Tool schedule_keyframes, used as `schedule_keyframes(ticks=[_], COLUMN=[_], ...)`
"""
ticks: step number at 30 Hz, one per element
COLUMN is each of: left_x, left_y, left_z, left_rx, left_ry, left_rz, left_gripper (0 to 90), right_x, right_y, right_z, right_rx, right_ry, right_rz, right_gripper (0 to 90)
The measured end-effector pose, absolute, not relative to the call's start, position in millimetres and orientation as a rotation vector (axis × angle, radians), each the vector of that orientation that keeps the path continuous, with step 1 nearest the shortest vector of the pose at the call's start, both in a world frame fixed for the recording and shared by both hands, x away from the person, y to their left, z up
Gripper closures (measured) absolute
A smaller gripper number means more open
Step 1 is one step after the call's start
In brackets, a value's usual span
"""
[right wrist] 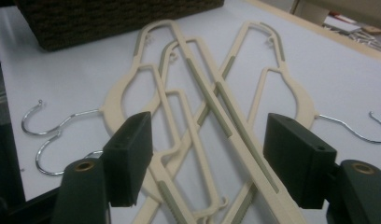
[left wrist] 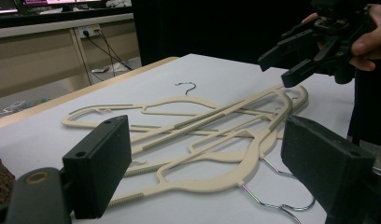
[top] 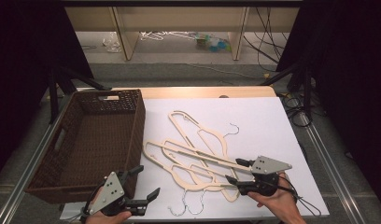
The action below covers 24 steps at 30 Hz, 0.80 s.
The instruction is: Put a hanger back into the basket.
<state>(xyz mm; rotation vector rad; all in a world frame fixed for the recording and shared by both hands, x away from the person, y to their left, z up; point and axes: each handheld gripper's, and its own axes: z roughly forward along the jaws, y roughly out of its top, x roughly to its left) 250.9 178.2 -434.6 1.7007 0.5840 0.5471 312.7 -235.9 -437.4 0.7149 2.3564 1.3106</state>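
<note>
1. Hangers [top: 198, 158] lie in a loose tangle on the white sheet [top: 268, 126] covering the bench, just beside the brown wicker basket [top: 132, 135]; I judge the job to be lifting them 1 by 1 into that basket.
2. Cream plastic bodies cross each other at several angles, and the wire hooks [top: 188, 207] of 2 or 3 point toward the person's edge while another hook [top: 234, 128] points away. That overlap is why a grip on a single bar, rather than on the heap, looks necessary.
3. Right tongs [top: 231, 171] are held low and nearly level at the right end of the heap, jaws apart and straddling the long bars; the right gripper view shows those bars [right wrist: 226, 116] running up between the 2 pads with no pad pressing on them yet. Coming in flat along the bars lets the jaws slide to either side of 1 hanger's straight bottom rail.
4. Left tongs [top: 149, 183] hover at the near corner of the basket, jaws wide apart and holding nothing, aimed across the sheet at the tangle. In the left gripper view the heap [left wrist: 202, 140] sits beyond its pads, and the right tongs [left wrist: 282, 65] hang above the far end.
5. Basket interior looks bare in the high view, so I judge the sorting to be at its start.
6. Likely snag: bars laid over the chosen hanger may drag along when it is raised.
</note>
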Motion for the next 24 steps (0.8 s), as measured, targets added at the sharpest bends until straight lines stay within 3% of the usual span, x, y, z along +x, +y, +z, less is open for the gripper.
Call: schedule_keyframes(ticks=[9, 14, 24], left_x=[251, 251, 251], left_y=[178, 177, 178], left_z=[-435, -435, -435], left_rx=[1.702, 1.704, 1.71], left_ry=[0.583, 0.585, 0.583], left_rz=[0.547, 0.54, 0.542], left_gripper=[16.0, 16.0, 16.0], right_x=[326, 323, 335], right_y=[-218, -210, -205], right_z=[-447, -455, -471], right_rx=[0.631, 0.559, 0.546], right_ry=[2.552, 2.678, 2.812], right_rz=[1.216, 1.125, 0.986], right_gripper=[44.4, 54.2, 60.1])
